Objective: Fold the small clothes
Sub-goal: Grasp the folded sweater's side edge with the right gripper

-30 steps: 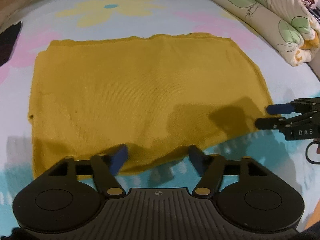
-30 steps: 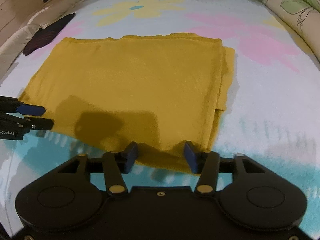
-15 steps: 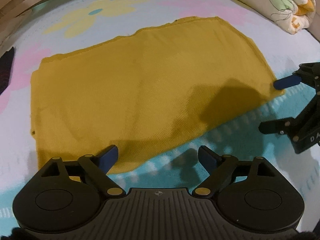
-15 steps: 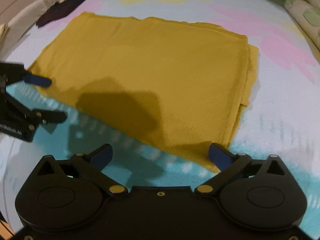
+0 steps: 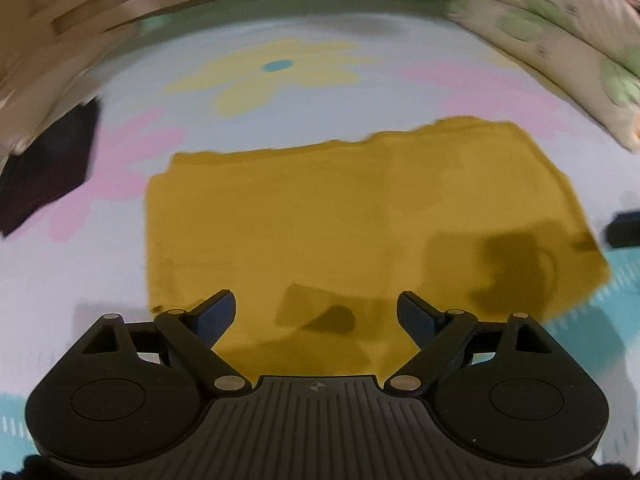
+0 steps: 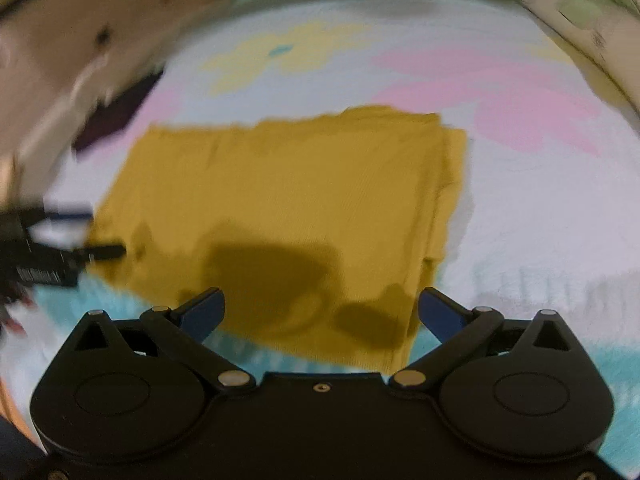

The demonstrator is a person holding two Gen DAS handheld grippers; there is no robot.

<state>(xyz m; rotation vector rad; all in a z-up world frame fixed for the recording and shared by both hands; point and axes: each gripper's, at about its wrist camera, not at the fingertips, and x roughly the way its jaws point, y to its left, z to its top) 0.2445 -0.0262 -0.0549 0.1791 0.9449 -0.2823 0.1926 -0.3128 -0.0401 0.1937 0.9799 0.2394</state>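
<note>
- Left wrist view: the mustard-yellow garment point(image 5: 360, 220) is seen lying flat on the flowered bed sheet point(image 5: 360, 92), already folded into a rectangle; layered edges are shown on its right side.
- The left hand-held gripper point(image 5: 316, 312) and right hand-held gripper point(image 6: 320, 312) are both held spread, nothing pinched.
- 1 more fold is judged possible.
- Open sheet is left all around; a dark cloth point(image 5: 48, 168) lies well apart.

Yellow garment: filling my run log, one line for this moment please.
yellow garment: folded flat on flowered sheet | left tool: open, empty | right tool: open, empty
</note>
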